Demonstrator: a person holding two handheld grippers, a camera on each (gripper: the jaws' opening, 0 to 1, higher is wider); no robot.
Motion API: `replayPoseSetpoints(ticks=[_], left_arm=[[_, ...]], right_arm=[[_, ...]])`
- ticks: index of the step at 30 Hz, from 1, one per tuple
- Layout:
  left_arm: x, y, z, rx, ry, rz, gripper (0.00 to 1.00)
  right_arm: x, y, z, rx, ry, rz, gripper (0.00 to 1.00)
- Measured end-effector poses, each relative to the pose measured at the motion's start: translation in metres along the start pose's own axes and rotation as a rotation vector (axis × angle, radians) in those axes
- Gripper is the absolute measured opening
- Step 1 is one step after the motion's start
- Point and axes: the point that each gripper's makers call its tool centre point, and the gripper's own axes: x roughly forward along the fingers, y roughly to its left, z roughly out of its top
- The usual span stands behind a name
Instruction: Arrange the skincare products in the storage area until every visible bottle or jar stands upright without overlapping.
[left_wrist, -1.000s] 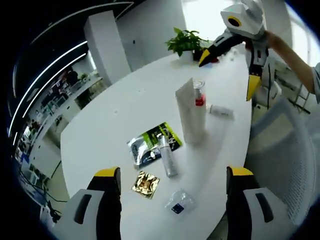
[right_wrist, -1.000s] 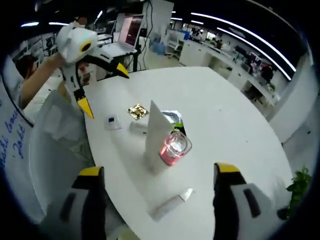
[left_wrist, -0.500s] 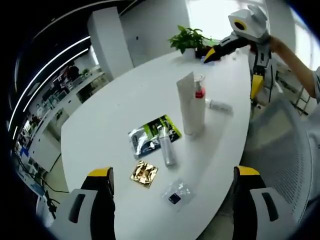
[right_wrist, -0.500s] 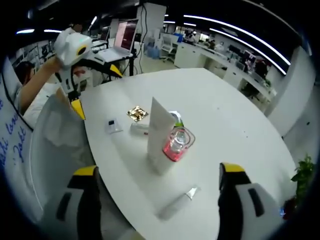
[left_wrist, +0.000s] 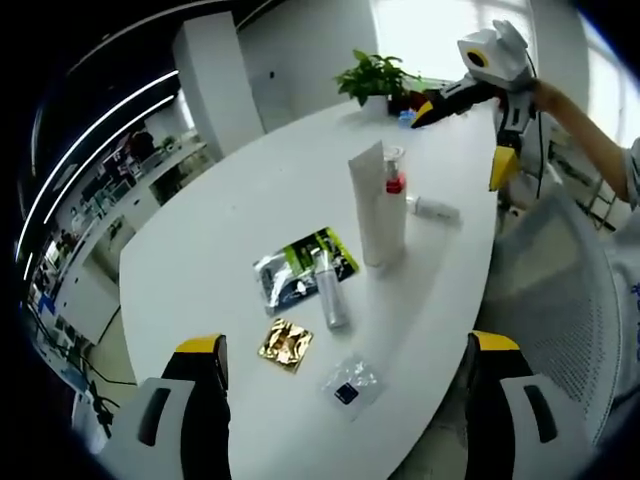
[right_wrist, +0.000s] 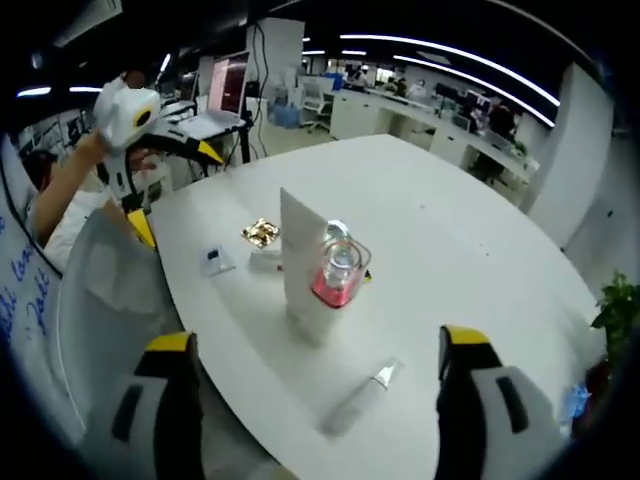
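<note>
Left gripper view showed both grippers (left_wrist: 345, 400) (right_wrist: 315, 400) wide open, empty, clear of the toppled silver bottle (left_wrist: 327, 288) awaiting uprighting.

White table (left_wrist: 230, 210) — tubes (left_wrist: 378, 205), sachets (left_wrist: 286, 345)

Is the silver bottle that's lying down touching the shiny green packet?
Touching. In the left gripper view, the lying silver bottle rests partly across the green packet, its upper half overlapping the packet's edge with no gap between them.
</note>
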Motion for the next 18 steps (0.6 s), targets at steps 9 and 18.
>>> replayPoseSetpoints(ticks=[9, 18], left_arm=[[0.006, -0.004, 0.002, 0.007, 0.002, -0.016, 0.97], [0.007, -0.004, -0.004, -0.007, 0.013, -0.017, 0.97]], right_arm=[[0.008, -0.018, -0.025, 0.061, 0.053, -0.050, 1.00], [0.025, -0.034, -0.064, 0.126, 0.137, -0.082, 0.91]])
